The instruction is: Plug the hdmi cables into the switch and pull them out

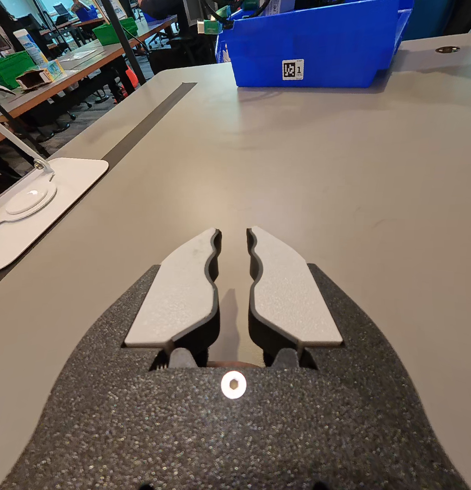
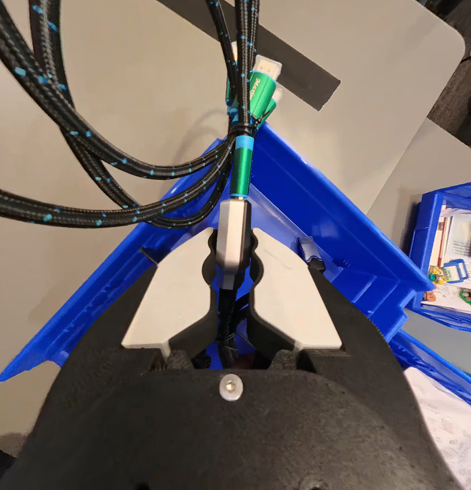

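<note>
Above a grey table (image 2: pixel 123 79), the right gripper (image 2: pixel 233 254) pinches a grey adapter (image 2: pixel 230 238) over the blue bin (image 2: pixel 322 185), trailing cable loops (image 2: pixel 83 148) likely to snag its rim; the left gripper (image 1: pixel 234 233), well short of the bin, stands spread and empty.

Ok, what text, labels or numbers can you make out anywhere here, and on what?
I won't copy wording; here is what bears it.
White sticker with a black square code, on the front of the blue bin.
Gold lettering on a green cable plug.
Printed leaflets in the second blue bin: too small to read.
White canister on the far table: too blurred.
</note>
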### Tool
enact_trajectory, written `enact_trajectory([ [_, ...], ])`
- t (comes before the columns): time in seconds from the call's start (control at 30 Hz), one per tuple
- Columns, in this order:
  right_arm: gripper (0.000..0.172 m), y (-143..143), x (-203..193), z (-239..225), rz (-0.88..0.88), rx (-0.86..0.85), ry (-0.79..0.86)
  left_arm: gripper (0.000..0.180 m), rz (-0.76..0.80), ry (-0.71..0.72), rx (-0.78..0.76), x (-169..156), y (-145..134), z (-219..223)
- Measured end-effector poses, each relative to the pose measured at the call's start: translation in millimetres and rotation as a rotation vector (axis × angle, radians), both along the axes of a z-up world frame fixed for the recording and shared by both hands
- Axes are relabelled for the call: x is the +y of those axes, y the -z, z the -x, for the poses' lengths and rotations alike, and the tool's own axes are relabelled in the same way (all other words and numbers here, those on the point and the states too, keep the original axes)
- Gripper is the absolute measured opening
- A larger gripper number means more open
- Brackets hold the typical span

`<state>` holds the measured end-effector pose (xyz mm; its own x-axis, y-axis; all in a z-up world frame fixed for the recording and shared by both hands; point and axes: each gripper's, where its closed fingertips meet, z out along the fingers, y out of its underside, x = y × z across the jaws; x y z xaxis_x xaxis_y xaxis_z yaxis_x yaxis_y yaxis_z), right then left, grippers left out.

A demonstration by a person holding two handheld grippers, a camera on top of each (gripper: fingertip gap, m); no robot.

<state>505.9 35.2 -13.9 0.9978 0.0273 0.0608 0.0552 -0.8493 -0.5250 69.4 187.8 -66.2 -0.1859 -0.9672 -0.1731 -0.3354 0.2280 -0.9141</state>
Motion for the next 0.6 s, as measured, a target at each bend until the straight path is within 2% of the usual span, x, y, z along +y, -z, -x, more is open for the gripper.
enact_trajectory([
  [0.17, 0.023, 0.0, -5.6, -2.5, 0.149, -0.232, -0.147, 0.019, -0.013, 0.005, 0.008, -1.7, 1.5, 0.0],
  [0.23, 0.023, 1.5, -6.0, -8.3, 0.201, -0.285, -0.156, 0.019, -0.016, 0.008, 0.01, -2.3, 1.9, 0.0],
  [0.43, 0.024, 4.6, -4.7, -14.2, 0.233, -0.301, -0.174, 0.018, -0.021, 0.023, 0.02, -5.7, 3.4, 0.3],
  [0.53, 0.031, 9.7, -14.1, -12.5, 0.306, -0.347, -0.218, 0.018, -0.026, 0.027, 0.024, -6.5, 4.1, 0.4],
  [0.6, 0.049, 9.4, -16.4, -15.4, 0.311, -0.386, -0.212, 0.018, -0.025, 0.028, 0.023, -6.8, 4.0, 0.5],
])
